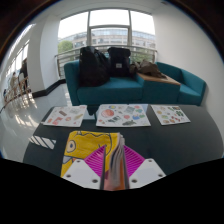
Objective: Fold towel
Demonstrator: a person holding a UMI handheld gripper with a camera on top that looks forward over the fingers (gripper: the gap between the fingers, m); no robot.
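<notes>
A: Where is the towel?

B: The yellow patterned cloth towel (84, 150) lies on the dark table (190, 140), its near edge bunched between the fingers. The gripper (108, 172) looks clenched on that edge, magenta pads (95, 160) pressed to the fabric.

A: Which step, then?

B: Probably the grasp before a fold. Next, I'd judge, lift the edge and carry it toward the far side, where printed paper sheets (122, 116) lie before a teal sofa (130, 85).

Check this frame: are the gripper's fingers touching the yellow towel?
Touching. In the gripper view, the fingers with their magenta pads are closed around a bunched fold of the yellow towel, no gap visible.
</notes>
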